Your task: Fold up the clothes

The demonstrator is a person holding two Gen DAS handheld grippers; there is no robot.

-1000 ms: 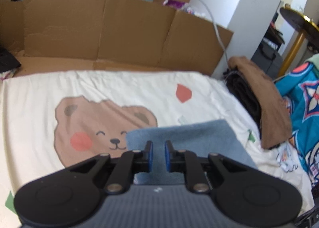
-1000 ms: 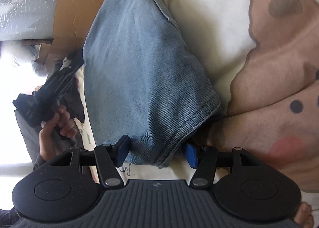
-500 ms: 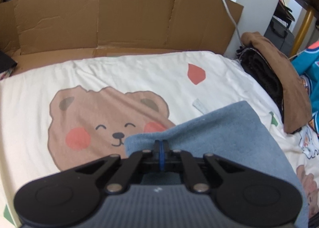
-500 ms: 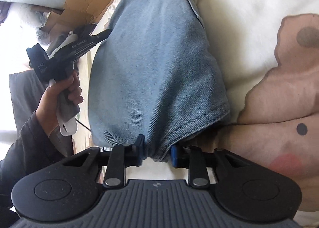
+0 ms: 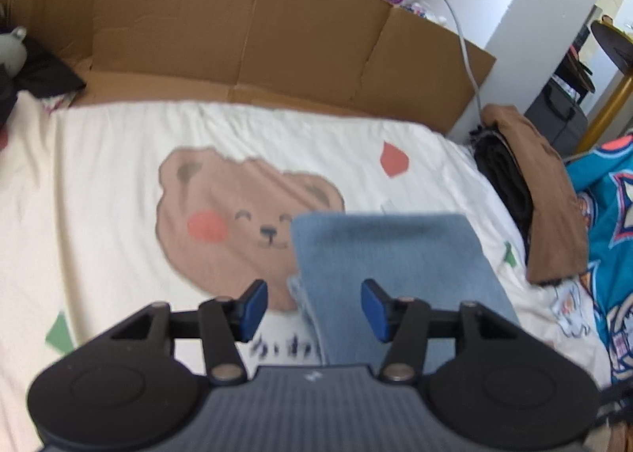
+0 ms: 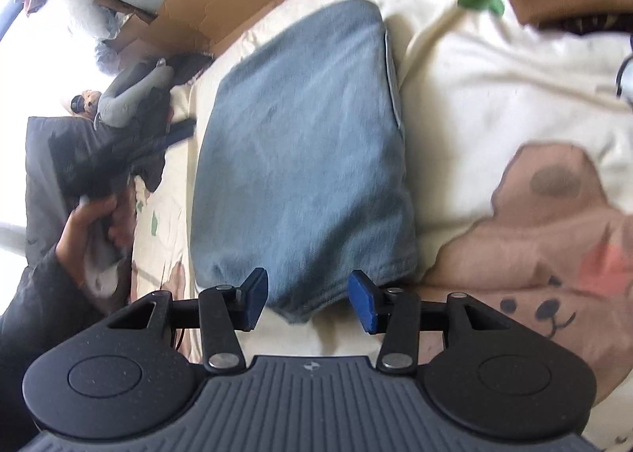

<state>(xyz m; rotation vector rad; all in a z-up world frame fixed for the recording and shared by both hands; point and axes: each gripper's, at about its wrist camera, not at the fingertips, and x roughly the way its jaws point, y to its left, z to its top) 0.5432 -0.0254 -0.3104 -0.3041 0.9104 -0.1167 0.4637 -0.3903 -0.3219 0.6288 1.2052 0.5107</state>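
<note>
The left hand-held gripper (image 5: 312,307) hangs released over the bed, its blue pads (image 5: 253,305) spread apart after just opening, and nothing is pinched between them. Below and just past the gap lies the folded jeans (image 5: 389,254), their near end running under the right pad without touching it.

Over to the right hand-held gripper (image 6: 304,303): its jaws have just been widening too, and they stand apart on either side of the jeans' (image 6: 300,159) near folded corner. The denim sits in the gap but the pads (image 6: 255,299) are clear of it, so it is let go.

The jeans lie flat as a neat blue rectangle on the cream bedsheet (image 5: 99,175), partly covering the printed brown bear (image 5: 221,214) near the middle of the bed. In the right wrist view a hand (image 6: 89,230) in a dark sleeve grips the handle of the other tool beside the jeans, blurred.

Along the far edge of the bed stands flattened cardboard (image 5: 237,36). At the right edge a brown garment (image 5: 550,194) lies on top of a dark folded stack (image 5: 502,171), and a teal patterned cloth (image 5: 609,214) is beyond that.
</note>
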